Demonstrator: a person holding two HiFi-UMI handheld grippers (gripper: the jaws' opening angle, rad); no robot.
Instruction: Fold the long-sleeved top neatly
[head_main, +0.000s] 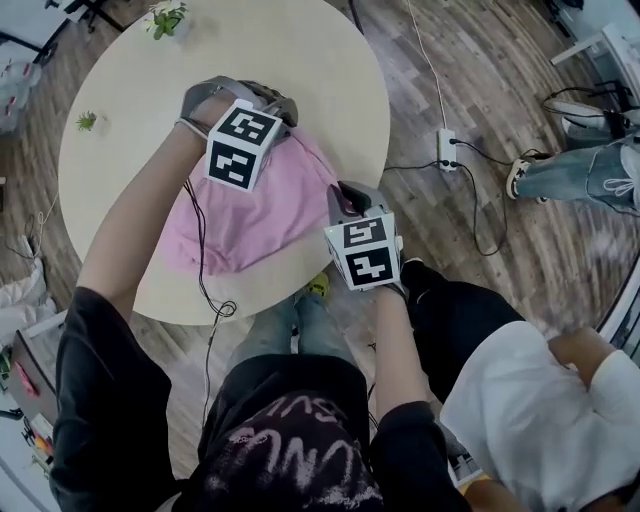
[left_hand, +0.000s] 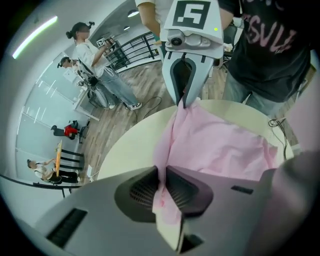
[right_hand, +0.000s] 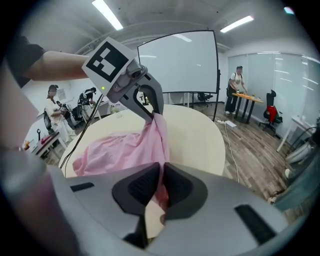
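Left hand-held gripper (left_hand: 162, 172), right hand-held gripper (right_hand: 161, 175) pinch bunched pink top (head_main: 250, 215); layout unclear.

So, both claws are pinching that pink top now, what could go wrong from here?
The left claw and right claw each pinch only a thin fold of the soft pink fabric top, so it might slip out. The rest lies bunched near the edge of the round beige table, so it could drag off or fold crooked.

The person wears a black short-sleeved T-shirt (head_main: 110, 400) with pink lettering and blue jeans (head_main: 300, 325). The left gripper (left_hand: 162, 180) and right gripper (right_hand: 161, 182) are grey with dark ribbed pads. Each bears a white cube (head_main: 243, 148) with black square markers. A thin black cable (head_main: 201, 250) hangs from the left one.
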